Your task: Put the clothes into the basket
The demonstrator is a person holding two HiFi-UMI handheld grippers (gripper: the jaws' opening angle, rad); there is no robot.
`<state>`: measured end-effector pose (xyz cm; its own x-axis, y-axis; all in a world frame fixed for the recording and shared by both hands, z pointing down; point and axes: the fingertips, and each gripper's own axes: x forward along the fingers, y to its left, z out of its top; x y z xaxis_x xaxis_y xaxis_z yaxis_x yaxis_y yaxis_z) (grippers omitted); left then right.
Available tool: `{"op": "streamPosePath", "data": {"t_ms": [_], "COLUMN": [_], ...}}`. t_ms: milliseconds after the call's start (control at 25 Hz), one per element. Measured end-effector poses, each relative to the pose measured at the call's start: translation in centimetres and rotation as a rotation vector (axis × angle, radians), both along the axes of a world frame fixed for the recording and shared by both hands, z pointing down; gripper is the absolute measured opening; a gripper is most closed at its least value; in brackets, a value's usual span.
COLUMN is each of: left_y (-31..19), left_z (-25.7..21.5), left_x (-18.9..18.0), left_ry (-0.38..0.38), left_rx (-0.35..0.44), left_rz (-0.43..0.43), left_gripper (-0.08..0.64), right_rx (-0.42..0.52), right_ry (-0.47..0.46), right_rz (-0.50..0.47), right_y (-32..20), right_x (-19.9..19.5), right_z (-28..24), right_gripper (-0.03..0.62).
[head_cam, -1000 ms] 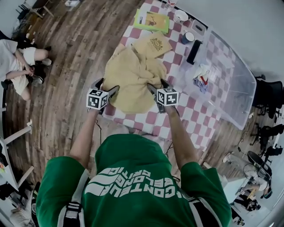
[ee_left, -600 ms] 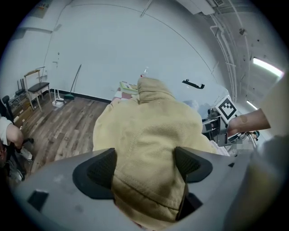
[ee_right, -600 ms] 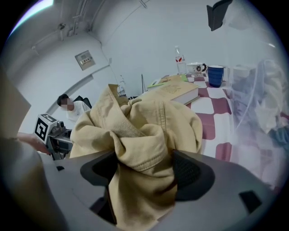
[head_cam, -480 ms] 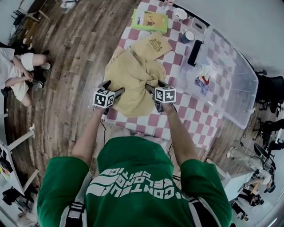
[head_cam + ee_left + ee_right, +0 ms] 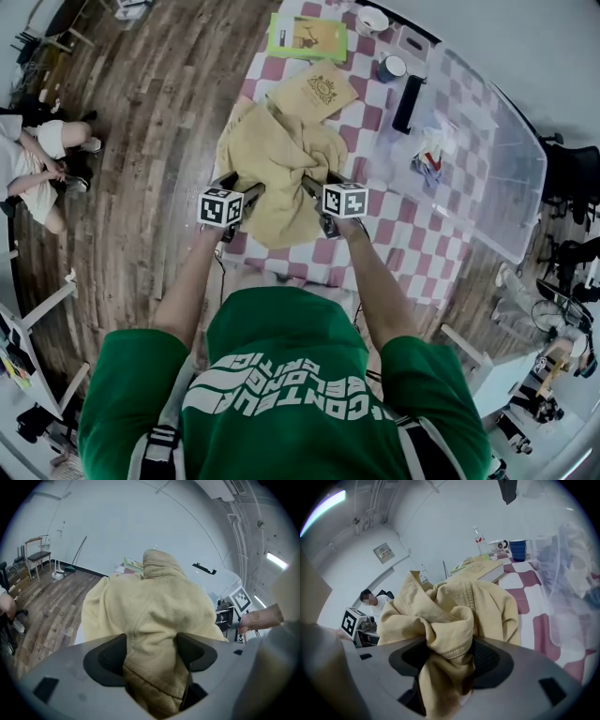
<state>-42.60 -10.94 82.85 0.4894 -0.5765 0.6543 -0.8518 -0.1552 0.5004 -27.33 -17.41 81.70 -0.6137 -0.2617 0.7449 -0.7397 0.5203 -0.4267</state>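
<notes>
**Clearances.** The wooden floor is bare along the whole left side of the table. A seated person is well apart, at the far left. The table carries a red-and-white checked cloth. Its near edge lies just in front of the person holding the grippers, and its left edge borders the bare floor. The basket, a clear plastic bin, stands along the right side of the table. Some coloured fabric lies at its left wall. A strip of uncovered checked cloth separates the basket from the garment.

**Garment.** The yellow garment lies crumpled on the near-left part of the table. Its left lobe reaches the left table edge. Its far end touches a tan book. Beyond that, near the far edge, are a green book, a black object, a blue mug and a white cup.

**Grippers.** Both grippers sit at the near side of the garment, angled downward.
- The left gripper is at the near-left portion of the garment. Its jaws have just been closing and are clamped on a thick seamed fold, which fills the gap and presses against both pads.
- The right gripper is at the near-right portion of the garment. Its jaws have likewise just been closing and are clamped on a bunched hem, which hangs down between the pads.
</notes>
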Motion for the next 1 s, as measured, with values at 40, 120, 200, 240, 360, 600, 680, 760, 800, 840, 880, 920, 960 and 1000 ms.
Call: {"op": "streamPosePath", "data": {"t_ms": [40, 120, 200, 240, 360, 600, 680, 760, 800, 840, 880, 920, 960, 1000], "left_y": [0.0, -0.1, -0.1, -0.2, -0.4, -1.1, -1.2, -1.2, -1.2, -1.2, -1.1, -1.1, -1.1, -1.1], "left_z": [0.0, 0.0, 0.0, -0.1, -0.4, -1.4, -1.7, -2.1, -2.4, -2.6, -2.8, -3.0, -3.2, -3.3], "left_x": [0.2, 0.5, 0.8, 1.0, 1.6, 3.0, 3.3, 3.7, 3.8, 3.9, 4.0, 4.1, 4.1, 4.2], "left_ry": [0.009, 0.023, 0.042, 0.053, 0.09, 0.158, 0.174, 0.193, 0.201, 0.206, 0.209, 0.21, 0.211, 0.212], "left_rx": [-0.006, -0.017, -0.026, -0.029, -0.024, -0.003, -0.004, 0.004, 0.011, 0.018, 0.025, 0.031, 0.037, 0.041], "left_rz": [0.001, 0.004, 0.009, 0.01, 0.004, -0.013, -0.018, -0.022, -0.024, -0.027, -0.031, -0.035, -0.038, -0.04], "left_gripper": [0.339, 0.328, 0.308, 0.301, 0.27, 0.196, 0.181, 0.164, 0.158, 0.152, 0.149, 0.146, 0.141, 0.14], "right_rx": [-0.004, -0.012, -0.023, -0.03, -0.047, -0.074, -0.084, -0.093, -0.093, -0.091, -0.089, -0.088, -0.087, -0.086], "right_ry": [-0.002, 0.004, 0.007, 0.006, -0.008, -0.045, -0.06, -0.088, -0.101, -0.11, -0.115, -0.12, -0.124, -0.128], "right_rz": [0.0, 0.003, 0.001, -0.001, -0.003, -0.014, -0.021, -0.026, -0.029, -0.03, -0.029, -0.028, -0.027, -0.027], "right_y": [0.1, 0.2, 0.4, 0.5, 0.7, 1.3, 1.6, 1.8, 1.9, 2.0, 2.1, 2.2, 2.3, 2.4], "right_x": [0.0, -0.1, -0.3, -0.3, -0.9, -1.7, -1.9, -2.3, -2.6, -2.8, -2.9, -2.9, -3.0, -3.1], "right_z": [0.1, -0.1, -0.2, -0.1, -0.4, -1.4, -1.3, -1.5, -1.8, -2.1, -2.2, -2.3, -2.4, -2.6], "right_gripper": [0.267, 0.251, 0.234, 0.224, 0.197, 0.169, 0.163, 0.157, 0.152, 0.148, 0.145, 0.143, 0.14, 0.137]}}
